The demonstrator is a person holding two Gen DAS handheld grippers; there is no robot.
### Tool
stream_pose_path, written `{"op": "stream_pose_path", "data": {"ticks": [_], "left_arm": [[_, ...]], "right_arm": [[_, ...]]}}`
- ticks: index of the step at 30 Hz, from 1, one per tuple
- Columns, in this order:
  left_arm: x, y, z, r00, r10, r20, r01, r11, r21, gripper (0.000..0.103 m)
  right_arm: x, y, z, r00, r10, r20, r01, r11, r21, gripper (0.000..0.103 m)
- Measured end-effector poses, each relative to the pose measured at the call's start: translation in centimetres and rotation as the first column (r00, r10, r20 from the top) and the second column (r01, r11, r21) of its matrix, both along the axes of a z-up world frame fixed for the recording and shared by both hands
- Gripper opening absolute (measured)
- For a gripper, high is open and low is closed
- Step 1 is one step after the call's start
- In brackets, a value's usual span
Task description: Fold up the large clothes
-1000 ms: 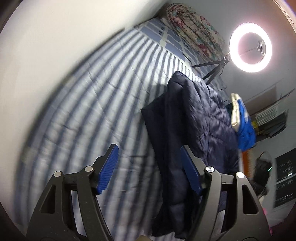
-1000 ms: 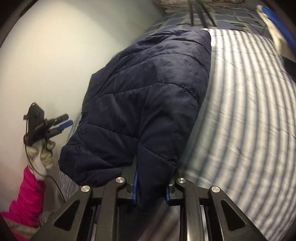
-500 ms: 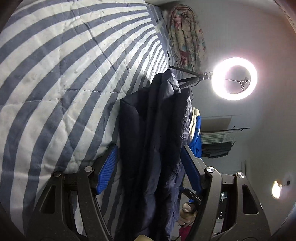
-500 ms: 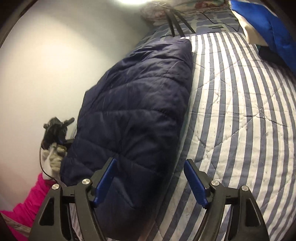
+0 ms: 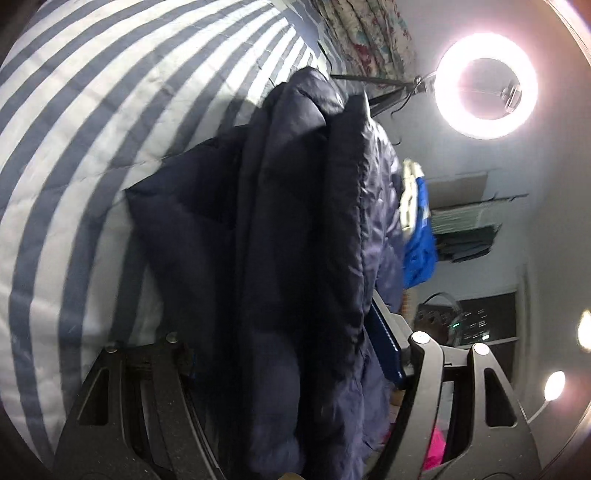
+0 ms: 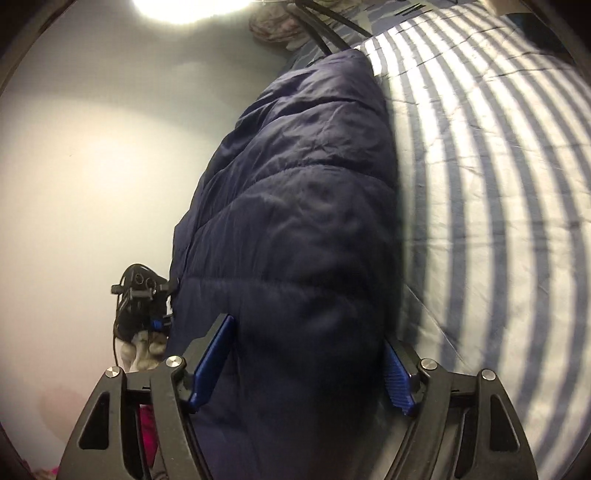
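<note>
A folded navy quilted puffer jacket lies on the blue-and-white striped bed cover. My left gripper is open, its jaws wide on either side of the jacket's thick near edge; the left pad is hidden by the fabric. In the right wrist view the jacket fills the middle. My right gripper is open too, with the jacket's near end bulging between its blue pads. The left gripper shows in that view at the jacket's far side.
A lit ring light on a tripod stands beyond the jacket. A blue and cream garment lies at the bed's far side. A floral bundle sits at the bed's head. A pale wall borders the bed.
My right gripper has let go of the jacket and opened wide around its end. My left gripper has moved in from the bare bed cover until the jacket's edge sits between its jaws.
</note>
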State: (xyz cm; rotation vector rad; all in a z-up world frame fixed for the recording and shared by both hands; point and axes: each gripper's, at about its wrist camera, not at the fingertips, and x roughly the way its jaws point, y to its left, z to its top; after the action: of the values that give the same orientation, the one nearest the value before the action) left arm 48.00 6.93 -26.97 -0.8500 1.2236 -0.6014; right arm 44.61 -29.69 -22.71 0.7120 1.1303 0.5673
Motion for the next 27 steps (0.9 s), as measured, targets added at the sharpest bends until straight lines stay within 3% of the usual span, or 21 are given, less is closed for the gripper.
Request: {"op": "stream_pose_path", "data": {"ticks": [2, 9, 12, 18, 23, 27], "left_arm": [[0.3, -0.7, 0.5, 1.000, 0.000, 0.008, -0.001, 0.998, 0.066, 0.064], [-0.1, -2.8, 2.4, 0.997, -0.015, 0.075, -0.001, 0.979, 0.203, 0.034], [-1.1, -3.5, 3.6, 0.992, -0.034, 0.119, 0.000, 0.961, 0.276, 0.027], [-3.0, -6.5, 7.0, 0.978, -0.087, 0.192, 0.005, 0.920, 0.391, 0.022], [-6.7, -8.1, 9.3, 0.960, -0.144, 0.242, 0.024, 0.898, 0.440, 0.021], [-10.0, -8.9, 11.3, 0.948, -0.165, 0.273, 0.027, 0.895, 0.446, 0.021]], "right_arm": [[0.6, 1.1, 0.3, 1.000, 0.013, 0.004, -0.013, 0.999, -0.048, 0.075], [0.1, 2.2, 2.0, 0.999, 0.041, 0.008, -0.039, 0.982, -0.183, 0.053], [0.0, 3.3, 3.1, 0.999, 0.042, 0.022, -0.035, 0.968, -0.247, 0.042], [-1.0, 6.4, 6.9, 0.994, 0.088, 0.070, -0.049, 0.899, -0.436, 0.024], [-3.9, 8.3, 10.2, 0.984, 0.141, 0.110, -0.053, 0.818, -0.573, 0.021], [-7.0, 8.4, 12.9, 0.978, 0.159, 0.136, -0.038, 0.773, -0.633, 0.020]]}}
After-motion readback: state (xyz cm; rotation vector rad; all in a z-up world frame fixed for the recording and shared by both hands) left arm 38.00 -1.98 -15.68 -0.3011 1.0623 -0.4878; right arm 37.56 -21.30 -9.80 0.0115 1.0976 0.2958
